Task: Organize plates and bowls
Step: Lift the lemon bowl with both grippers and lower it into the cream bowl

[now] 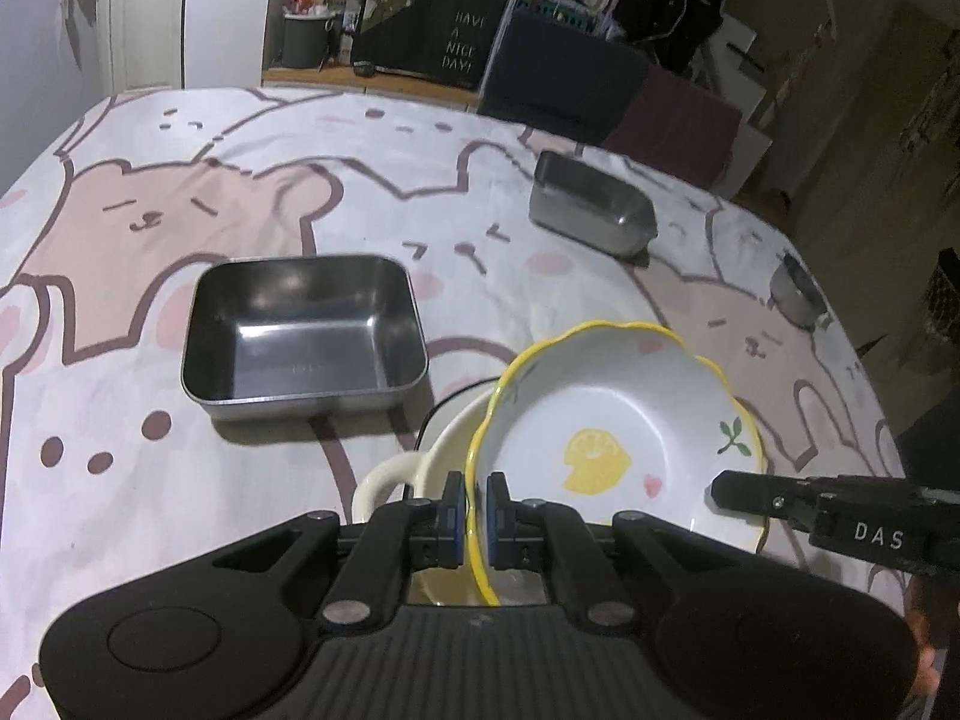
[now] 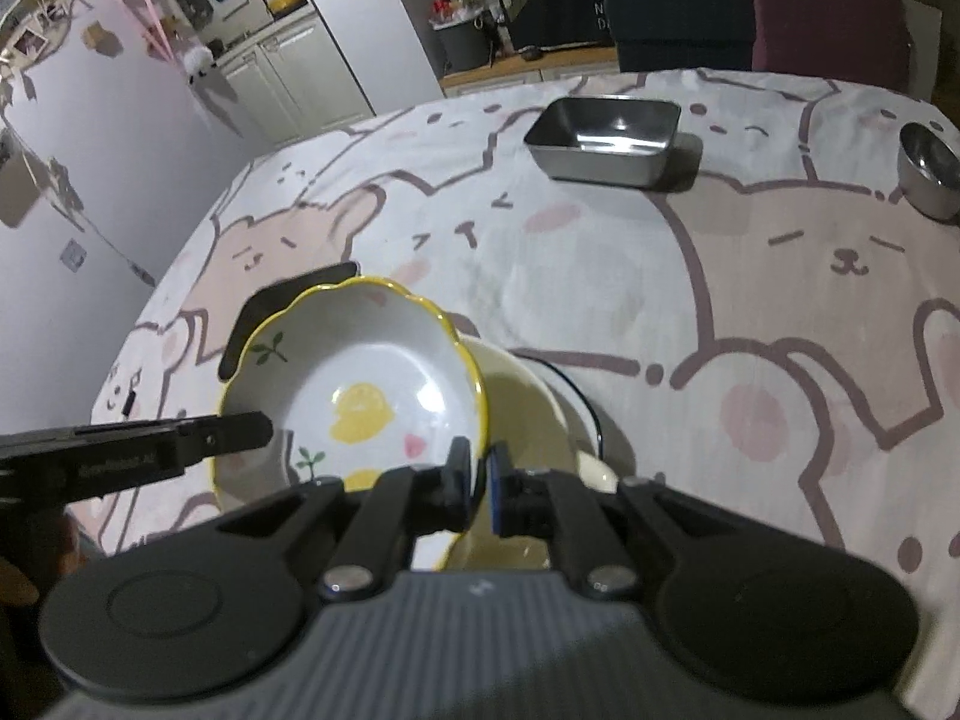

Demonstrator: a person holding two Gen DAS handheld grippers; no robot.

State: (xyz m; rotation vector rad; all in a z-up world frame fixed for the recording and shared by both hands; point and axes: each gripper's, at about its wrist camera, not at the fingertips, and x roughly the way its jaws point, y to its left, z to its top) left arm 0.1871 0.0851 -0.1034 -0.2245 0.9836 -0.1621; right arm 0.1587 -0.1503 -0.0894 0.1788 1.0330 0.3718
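A white lemon bowl with a wavy yellow rim is held tilted between both grippers. My left gripper is shut on its near-left rim, and it shows from the side in the right wrist view. My right gripper is shut on the opposite rim, its tip reaching in from the right. Right under the bowl stands a cream bowl with a handle, on a white plate with a black rim. I cannot tell whether the lemon bowl touches the cream one.
A square steel tray lies left of the stack, mostly hidden behind the lemon bowl in the right wrist view. A second steel tray sits farther back. A small steel bowl is near the right edge. Chairs line the far side.
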